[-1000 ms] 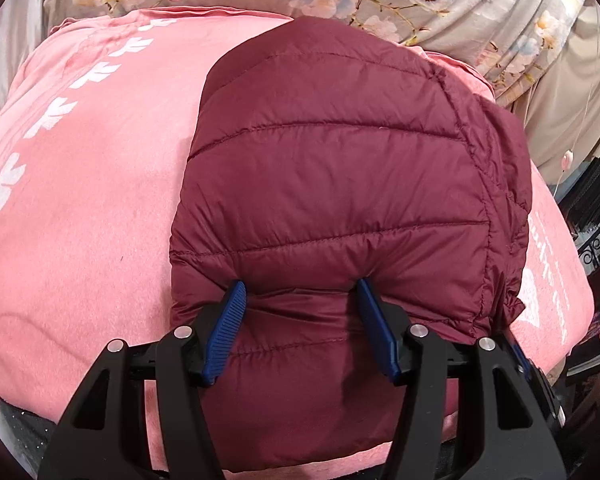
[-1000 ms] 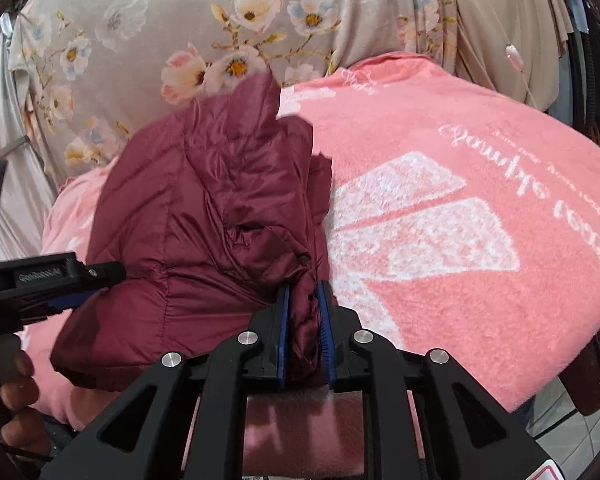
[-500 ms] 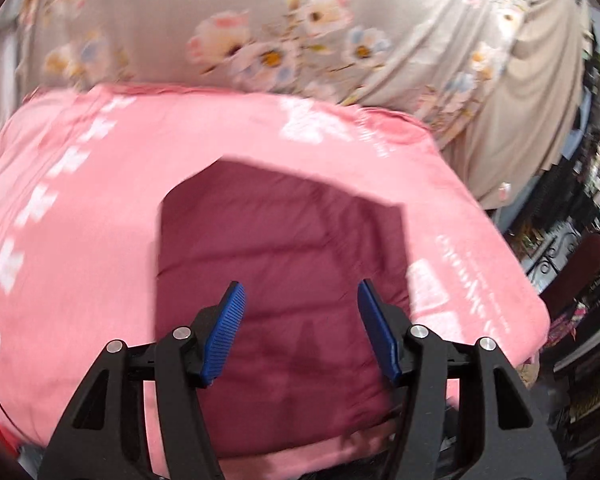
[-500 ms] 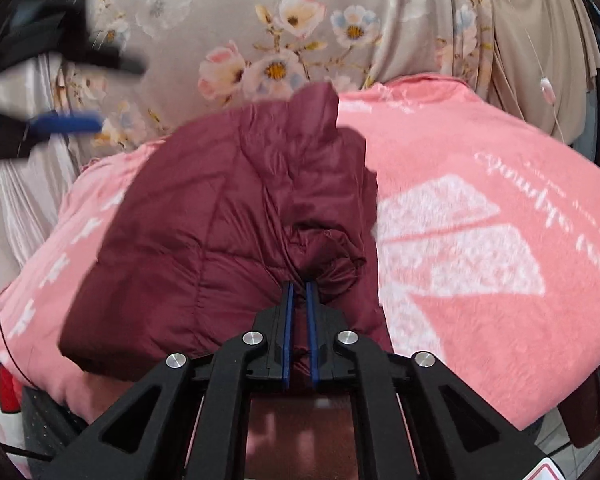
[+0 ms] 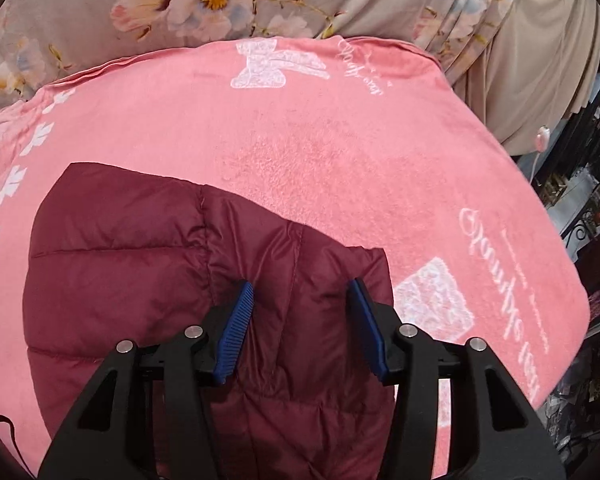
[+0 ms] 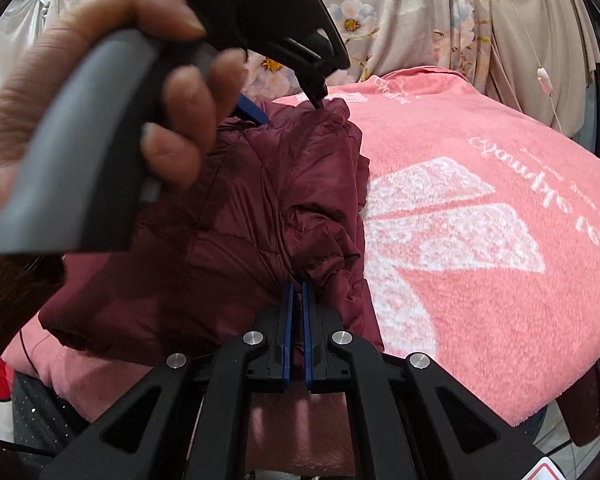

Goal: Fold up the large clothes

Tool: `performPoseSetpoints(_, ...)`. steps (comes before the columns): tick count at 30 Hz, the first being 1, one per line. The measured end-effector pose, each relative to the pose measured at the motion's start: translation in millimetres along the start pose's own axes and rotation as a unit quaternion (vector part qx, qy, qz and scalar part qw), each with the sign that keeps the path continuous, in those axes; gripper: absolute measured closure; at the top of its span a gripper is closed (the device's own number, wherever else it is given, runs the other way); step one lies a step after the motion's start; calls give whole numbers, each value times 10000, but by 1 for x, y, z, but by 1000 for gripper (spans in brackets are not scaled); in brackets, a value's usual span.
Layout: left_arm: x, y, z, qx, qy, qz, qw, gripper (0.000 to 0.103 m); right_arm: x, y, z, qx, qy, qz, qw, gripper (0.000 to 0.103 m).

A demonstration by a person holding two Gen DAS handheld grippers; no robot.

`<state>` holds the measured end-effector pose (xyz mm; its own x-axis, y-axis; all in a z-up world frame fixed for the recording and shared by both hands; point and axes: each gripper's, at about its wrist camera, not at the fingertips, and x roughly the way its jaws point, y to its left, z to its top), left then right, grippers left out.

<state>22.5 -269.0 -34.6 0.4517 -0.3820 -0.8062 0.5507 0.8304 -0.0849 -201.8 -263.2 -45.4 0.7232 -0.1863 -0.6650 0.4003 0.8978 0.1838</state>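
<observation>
We saw the right gripper (image 6: 297, 292) pinching the jacket (image 6: 236, 240) hem, left gripper (image 5: 300, 320) wide open, empty (slick fabric could slip, undoing the fold).

Bare pink blanket (image 5: 340, 152) is being left open beyond and to the right of the maroon puffer jacket (image 5: 140, 280). The far edge is being closed off by the floral curtain (image 5: 220, 0). In the right wrist view, the left-hand approach is being blocked by the left gripper (image 6: 292, 92) and its hand (image 6: 100, 92) above the jacket.
</observation>
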Motion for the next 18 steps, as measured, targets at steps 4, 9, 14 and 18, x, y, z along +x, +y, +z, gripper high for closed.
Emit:
performPoseSetpoints(4, 18, -4, 6, 59, 195, 107, 9997, 55, -2, -3, -2, 29, 26, 62, 10000, 102)
performPoseSetpoints(9, 40, -8, 7, 201, 292, 380, 9986, 55, -14, -13, 5, 299, 7, 201, 9993, 92)
performPoseSetpoints(14, 47, -8, 7, 232, 247, 519, 9981, 55, -43, -30, 18, 728, -365, 139, 9966, 57)
performPoseSetpoints(18, 49, -6, 8, 202, 240, 539, 9981, 55, -30, -40, 23, 978, -147, 244, 9948, 57)
